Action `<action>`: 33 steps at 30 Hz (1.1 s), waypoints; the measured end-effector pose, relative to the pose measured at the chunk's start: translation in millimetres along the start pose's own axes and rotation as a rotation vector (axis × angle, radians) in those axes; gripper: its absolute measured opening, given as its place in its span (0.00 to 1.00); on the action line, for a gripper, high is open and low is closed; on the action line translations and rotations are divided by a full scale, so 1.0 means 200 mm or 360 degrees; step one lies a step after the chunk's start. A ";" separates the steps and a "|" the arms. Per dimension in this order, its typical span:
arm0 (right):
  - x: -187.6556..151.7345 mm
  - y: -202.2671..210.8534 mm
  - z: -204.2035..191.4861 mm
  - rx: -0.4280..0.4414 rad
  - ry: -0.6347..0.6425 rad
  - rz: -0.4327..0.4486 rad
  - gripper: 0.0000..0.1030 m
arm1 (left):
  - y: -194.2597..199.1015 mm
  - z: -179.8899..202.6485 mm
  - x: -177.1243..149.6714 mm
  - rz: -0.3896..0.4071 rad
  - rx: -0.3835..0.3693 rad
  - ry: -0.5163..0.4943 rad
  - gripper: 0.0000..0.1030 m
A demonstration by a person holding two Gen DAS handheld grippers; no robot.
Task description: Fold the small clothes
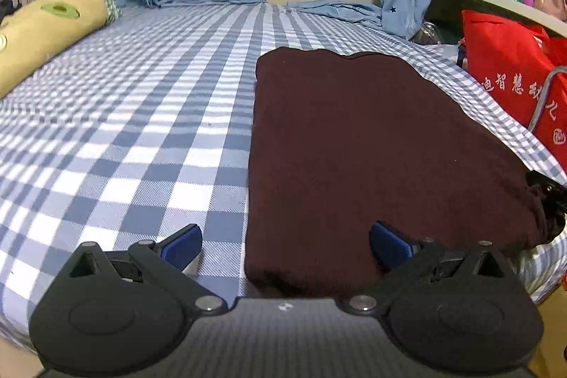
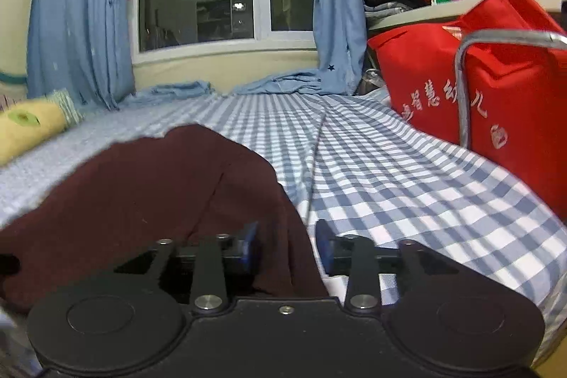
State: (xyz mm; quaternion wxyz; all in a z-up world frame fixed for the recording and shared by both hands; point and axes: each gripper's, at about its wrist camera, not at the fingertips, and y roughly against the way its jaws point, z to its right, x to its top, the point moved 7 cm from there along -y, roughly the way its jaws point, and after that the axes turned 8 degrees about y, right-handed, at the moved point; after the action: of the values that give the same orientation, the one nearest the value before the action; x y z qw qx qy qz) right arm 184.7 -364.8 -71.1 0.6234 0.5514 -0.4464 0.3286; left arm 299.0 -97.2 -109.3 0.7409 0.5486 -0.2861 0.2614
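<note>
A dark maroon knit garment, folded into a rough rectangle, lies on the right half of the blue-and-white checked bed sheet. The left gripper hovers at its near left corner, jaws spread wide and empty. The right gripper has its jaws released around the garment's near right edge, not pinching it. A red fabric bag stands at the bed's right.

Right tongs stand parted over the maroon garment's edge on the checked sheet.
</note>
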 end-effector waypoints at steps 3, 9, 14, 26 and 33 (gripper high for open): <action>-0.01 0.01 0.02 0.0110 -0.0186 -0.0022 0.54 | -0.01 0.01 0.00 -0.0013 -0.0008 -0.0001 1.00; -0.02 0.00 0.06 0.0123 -0.0339 -0.0047 0.78 | -0.02 0.04 -0.01 -0.0016 -0.0004 -0.0028 1.00; 0.03 -0.03 0.01 0.0226 -0.0293 -0.0037 0.99 | -0.03 0.03 -0.01 -0.0024 -0.0016 0.0003 1.00; -0.19 -0.20 -0.03 0.0179 -0.0256 -0.0142 0.98 | 0.00 0.04 0.01 -0.0009 -0.0049 -0.0032 0.99; -0.21 -0.19 -0.03 0.0161 -0.0220 -0.0073 0.98 | 0.05 0.05 0.17 0.0132 -0.0028 -0.0073 0.99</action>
State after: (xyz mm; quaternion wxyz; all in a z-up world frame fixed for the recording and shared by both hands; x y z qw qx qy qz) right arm 204.1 -361.2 -123.7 0.5698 0.6136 -0.4586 0.2975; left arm 313.5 -101.0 -76.4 0.7276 0.5354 -0.3277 0.2768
